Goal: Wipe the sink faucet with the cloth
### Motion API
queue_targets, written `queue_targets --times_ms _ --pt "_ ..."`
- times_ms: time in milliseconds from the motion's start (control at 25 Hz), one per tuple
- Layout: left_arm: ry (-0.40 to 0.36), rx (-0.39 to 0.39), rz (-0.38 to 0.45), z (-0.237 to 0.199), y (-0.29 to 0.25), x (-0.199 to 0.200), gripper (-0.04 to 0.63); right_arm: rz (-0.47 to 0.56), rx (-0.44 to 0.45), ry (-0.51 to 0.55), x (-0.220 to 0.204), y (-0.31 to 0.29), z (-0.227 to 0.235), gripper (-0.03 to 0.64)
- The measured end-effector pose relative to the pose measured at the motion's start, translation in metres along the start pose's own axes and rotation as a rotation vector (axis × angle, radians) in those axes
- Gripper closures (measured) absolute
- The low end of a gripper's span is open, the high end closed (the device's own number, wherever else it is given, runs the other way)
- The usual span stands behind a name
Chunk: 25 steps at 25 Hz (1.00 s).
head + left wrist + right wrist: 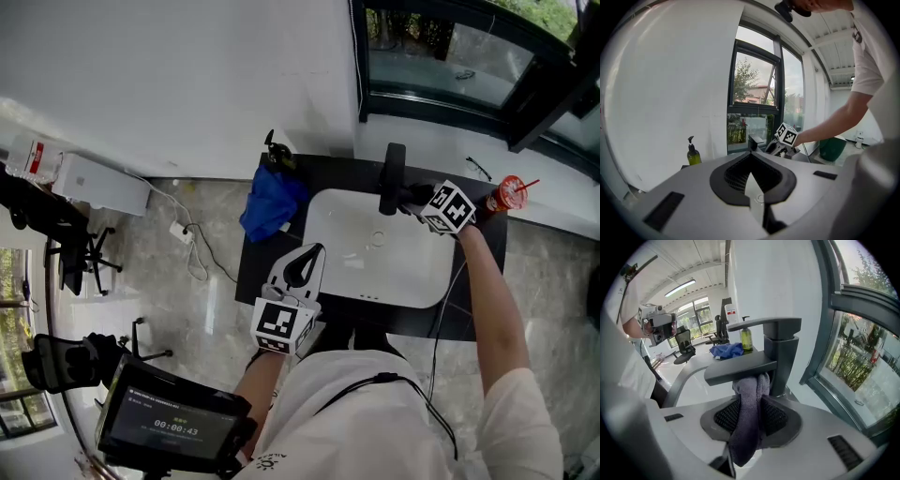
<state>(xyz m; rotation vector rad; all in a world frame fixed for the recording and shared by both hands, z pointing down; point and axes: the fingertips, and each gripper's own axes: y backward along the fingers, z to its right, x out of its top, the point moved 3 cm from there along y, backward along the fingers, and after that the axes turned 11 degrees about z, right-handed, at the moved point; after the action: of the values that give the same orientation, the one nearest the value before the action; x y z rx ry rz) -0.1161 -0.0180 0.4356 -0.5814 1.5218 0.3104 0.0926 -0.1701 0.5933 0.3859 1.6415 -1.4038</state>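
below, white sink (349, 274) in black counter (336, 172); grey marble floor (169, 286), window (448, 54) behind.

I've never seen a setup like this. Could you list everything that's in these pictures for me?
sink: one, white, set in the counter
counter: one, black, against the wall
faucet: one, dark grey, at the sink's back edge
grey cloth: one, grey, pinched in the right tool, up against the underside of the faucet's spout
blue cloth: one, blue, bunched on the counter left of the sink
soap bottle: one, yellow-green with a black pump, by the wall
cup: one, red with a straw, by the counter's right end
office chairs: two, black, on the floor at left
screen: one, black, bottom left
left tool: one, shut, empty, at the sink's left edge
right tool: one, shut on the grey cloth, at the faucet
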Motion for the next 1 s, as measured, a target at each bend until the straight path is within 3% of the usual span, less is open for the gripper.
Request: queue_targets --times_ms 200,560,1000 --pt "0.002 0.004 -0.002 -0.001 0.001 -0.001 0.601 0.031 -0.01 0.007 0.01 -0.009 0.003 0.496" --pt "-0.003 -0.002 -0.006 -0.006 0.002 -0.003 0.601 0.054 0.065 0.052 0.007 -0.007 -0.022 0.497" --pt "-0.007 -0.042 0.006 -0.002 0.0 0.0 0.601 -0.023 0.238 0.023 -0.02 -0.008 -0.088 0.497"
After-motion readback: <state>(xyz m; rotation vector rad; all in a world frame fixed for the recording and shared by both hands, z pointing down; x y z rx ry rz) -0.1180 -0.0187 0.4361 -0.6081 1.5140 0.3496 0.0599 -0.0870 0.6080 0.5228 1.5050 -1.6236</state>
